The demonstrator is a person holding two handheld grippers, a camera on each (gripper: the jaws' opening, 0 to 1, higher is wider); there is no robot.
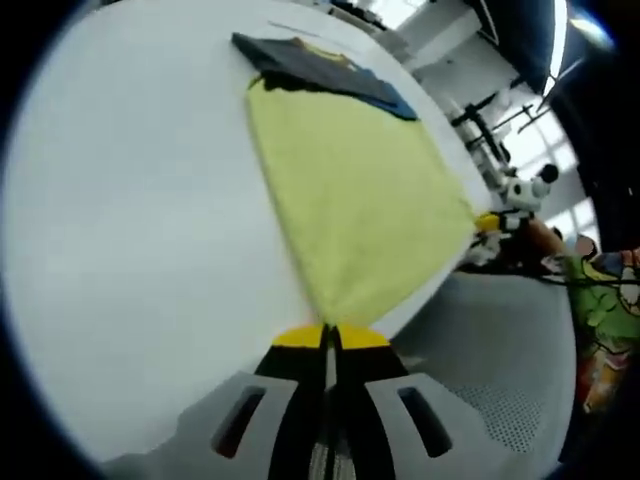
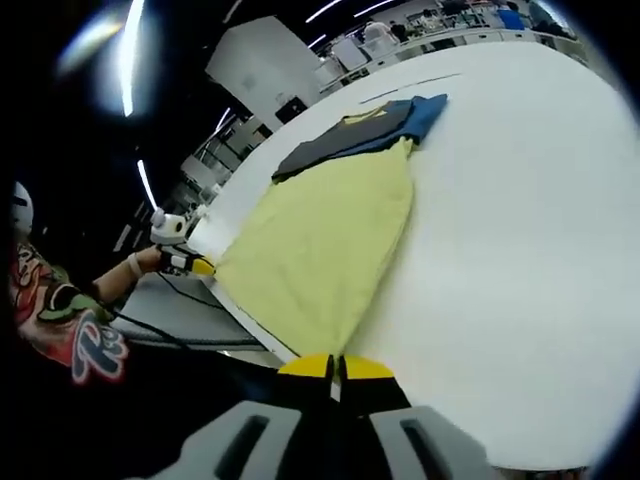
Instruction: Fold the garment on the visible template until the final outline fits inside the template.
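- Fingers of left gripper (image 1: 328, 338) closed on one near corner of the yellow garment (image 1: 350, 190), right gripper (image 2: 335, 366) clamped on the other near corner, likely to carry that edge over for a fold.
- Garment spread flat on the white desk (image 1: 130, 220), far end touching a dark blue and grey folded garment (image 1: 320, 68).
- Fabric smooth, tapering toward each pinched corner.
- No template outline discernible.
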